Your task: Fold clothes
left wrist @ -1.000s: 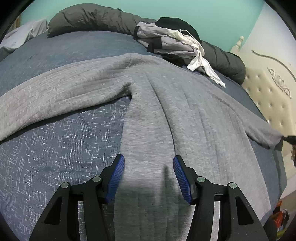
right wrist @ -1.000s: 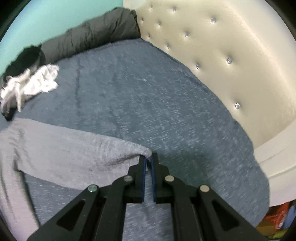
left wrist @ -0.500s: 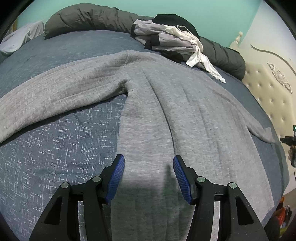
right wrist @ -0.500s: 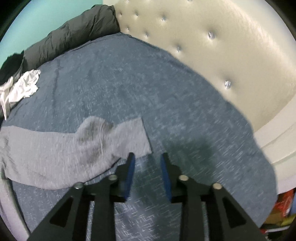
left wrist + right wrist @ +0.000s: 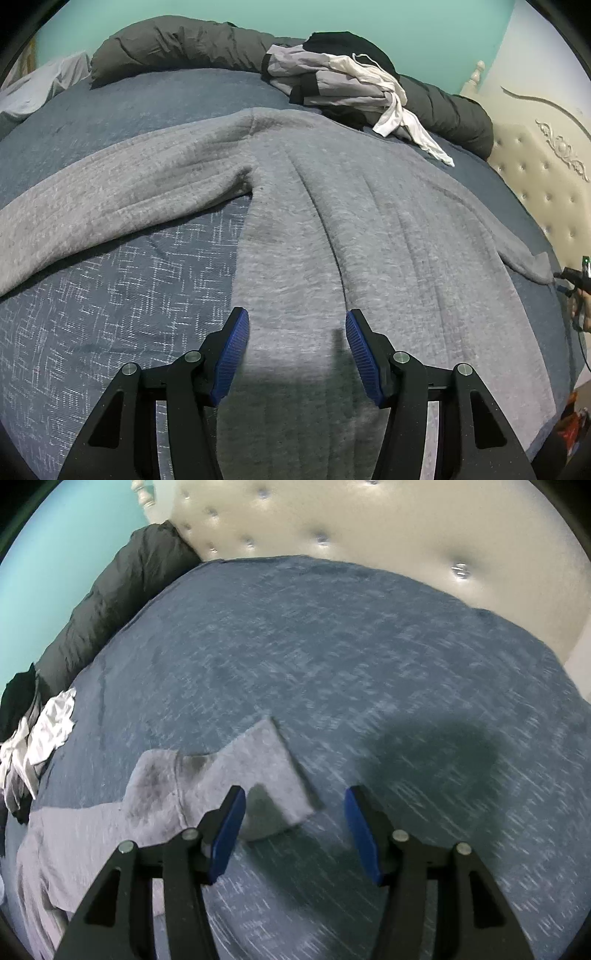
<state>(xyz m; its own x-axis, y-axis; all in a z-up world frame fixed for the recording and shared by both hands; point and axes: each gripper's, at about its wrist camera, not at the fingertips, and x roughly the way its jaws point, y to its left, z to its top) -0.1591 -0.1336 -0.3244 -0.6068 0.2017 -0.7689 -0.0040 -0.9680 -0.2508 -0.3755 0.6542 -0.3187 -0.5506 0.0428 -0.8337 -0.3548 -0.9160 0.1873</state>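
Left wrist view
Sweater (image 5: 369,236): grey, spread flat on the blue bedspread (image 5: 110,314); its body runs from the bottom centre to the upper middle of the frame.
Sleeves: one stretches to the left edge, the other reaches the right edge, where its cuff (image 5: 535,264) lies flat.
Left gripper (image 5: 297,354): bottom centre, jaws apart, blue pads (image 5: 231,356) poised over the sweater's lower body, nothing pinched between them.
Right gripper, seen from here: a small dark piece at the right edge (image 5: 576,275), just beside the cuff; its jaws cannot be made out in this view.
Clothes pile (image 5: 343,85): grey, black and white garments, top centre, against a dark duvet roll (image 5: 177,44).
Headboard (image 5: 546,173): cream, tufted, upper right.
Wall (image 5: 258,14): teal, along the top.
Writing: none readable.

Right wrist view
Right gripper (image 5: 293,836): bottom centre, jaws apart; they have just been opening, and hold nothing.
Cuff (image 5: 273,775): lies loose on the bedspread (image 5: 369,646), centre-left, its end partly between the pads but gripped by neither.
Sleeve (image 5: 110,830): trails off to the lower left.
Clothes pile (image 5: 40,734): left edge.
Duvet roll (image 5: 110,602): upper left.
Headboard (image 5: 369,520): across the top.
Focus: blurred.
Writing: none readable.
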